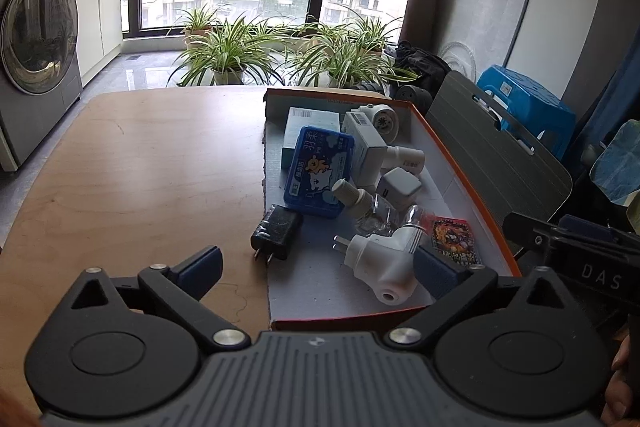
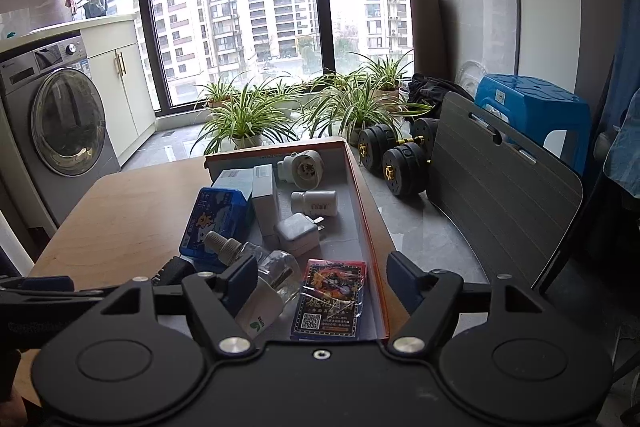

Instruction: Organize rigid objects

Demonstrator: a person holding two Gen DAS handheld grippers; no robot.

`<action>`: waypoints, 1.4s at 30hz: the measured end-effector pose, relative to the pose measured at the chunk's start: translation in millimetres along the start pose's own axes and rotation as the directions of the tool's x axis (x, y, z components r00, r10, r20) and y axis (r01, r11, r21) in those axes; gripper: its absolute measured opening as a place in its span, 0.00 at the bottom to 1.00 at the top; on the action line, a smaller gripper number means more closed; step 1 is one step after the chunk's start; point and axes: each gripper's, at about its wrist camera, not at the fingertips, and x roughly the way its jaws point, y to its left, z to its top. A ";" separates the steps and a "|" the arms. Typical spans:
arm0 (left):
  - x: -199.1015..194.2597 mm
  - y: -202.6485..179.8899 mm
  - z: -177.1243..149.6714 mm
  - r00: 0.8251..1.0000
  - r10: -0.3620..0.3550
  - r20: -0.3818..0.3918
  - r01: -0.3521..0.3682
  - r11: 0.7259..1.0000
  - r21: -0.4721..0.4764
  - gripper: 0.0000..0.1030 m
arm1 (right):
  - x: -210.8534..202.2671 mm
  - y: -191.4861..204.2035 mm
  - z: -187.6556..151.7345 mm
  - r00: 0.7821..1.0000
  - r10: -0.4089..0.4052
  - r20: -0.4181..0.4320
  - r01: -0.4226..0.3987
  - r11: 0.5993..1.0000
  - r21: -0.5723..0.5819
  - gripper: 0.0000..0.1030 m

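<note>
Wood-topped table (image 1: 132,167) stands before a tall window with potted spider plants (image 1: 228,51) and a washing machine (image 1: 36,39) at its left. An orange-rimmed cardboard box (image 1: 472,195) sits at the table's right edge, holding a blue case (image 1: 318,173), white boxes, a white charger cube (image 2: 297,234), a white pill bottle (image 2: 314,202), a clear bottle (image 2: 276,273) and a card pack (image 2: 330,301). A black charger (image 1: 276,231) lies across the box's left edge. Left gripper (image 1: 318,269) and right gripper (image 2: 322,279) both hang wide apart, holding nothing, over the box's near end
</note>
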 end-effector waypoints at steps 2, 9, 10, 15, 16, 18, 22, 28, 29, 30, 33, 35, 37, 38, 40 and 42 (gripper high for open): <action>-3.6 -3.0 -2.6 1.000 0.014 -0.005 -0.014 1.000 0.004 1.00 | -4.9 -0.7 -2.7 1.000 -0.003 0.003 0.003 1.000 0.001 0.83; -10.6 -14.5 -20.6 0.999 0.048 -0.025 -0.047 0.998 0.028 1.00 | -17.7 -2.0 -15.8 1.000 -0.009 0.006 0.009 1.000 -0.023 0.85; -11.5 -15.7 -23.0 0.998 0.053 -0.029 -0.053 0.998 0.026 1.00 | -18.5 -2.9 -17.5 1.000 -0.009 0.003 0.009 1.000 -0.025 0.85; -15.4 -19.1 -29.1 0.998 0.066 -0.022 -0.065 0.998 0.012 1.00 | -20.1 -7.2 -24.9 1.000 -0.008 -0.010 0.008 0.999 -0.033 0.85; -16.2 -20.6 -30.3 0.997 0.070 -0.019 -0.070 0.997 0.014 1.00 | -19.7 -8.5 -26.2 1.000 -0.008 -0.014 0.008 0.999 -0.035 0.85; -17.0 -22.6 -31.9 0.996 0.084 -0.017 -0.084 0.996 0.018 1.00 | -19.4 -9.6 -27.8 1.000 -0.008 -0.018 0.008 0.999 -0.035 0.85; -18.5 -25.4 -33.8 0.997 0.078 -0.011 -0.078 0.997 0.020 1.00 | -18.0 -11.4 -30.7 1.000 0.006 -0.026 -0.007 1.000 -0.027 0.85; -13.9 -25.0 -37.0 0.996 0.090 -0.027 -0.090 0.996 0.004 1.00 | -14.9 -12.8 -35.1 0.999 -0.001 -0.034 0.000 0.999 -0.034 0.85; -13.2 -24.6 -37.6 0.996 0.090 -0.029 -0.090 0.996 0.001 1.00 | -14.2 -13.2 -35.7 0.999 -0.002 -0.037 0.000 0.999 -0.032 0.85; -12.6 -24.7 -38.0 0.995 0.092 -0.030 -0.092 0.996 0.000 1.00 | -13.6 -13.5 -36.5 0.999 -0.003 -0.039 0.002 1.000 -0.031 0.85; -11.3 -25.1 -38.3 0.995 0.097 -0.029 -0.097 0.995 0.005 1.00 | -11.6 -13.6 -36.8 0.999 -0.007 -0.044 0.005 1.000 -0.031 0.85; -10.9 -24.6 -38.2 0.995 0.096 -0.029 -0.096 0.995 0.004 1.00 | -10.4 -13.5 -37.3 0.999 -0.006 -0.047 0.004 1.000 -0.031 0.85; -10.5 -24.2 -38.5 0.995 0.098 -0.031 -0.098 0.995 0.002 1.00 | -9.0 -13.0 -38.1 0.999 -0.006 -0.051 0.005 0.999 -0.034 0.85; -10.0 -24.0 -38.5 0.995 0.099 -0.033 -0.099 0.995 0.001 1.00 | -8.1 -13.1 -38.0 0.999 -0.006 -0.054 0.004 0.999 -0.034 0.85; -8.8 -23.6 -38.4 0.995 0.095 -0.036 -0.095 0.995 0.000 1.00 | -6.6 -13.1 -38.3 0.998 -0.005 -0.058 0.003 0.999 -0.035 0.85; -7.3 -23.3 -38.0 0.995 0.093 -0.041 -0.093 0.996 0.000 1.00 | -5.2 -12.8 -38.4 0.998 -0.005 -0.061 0.003 0.999 -0.035 0.85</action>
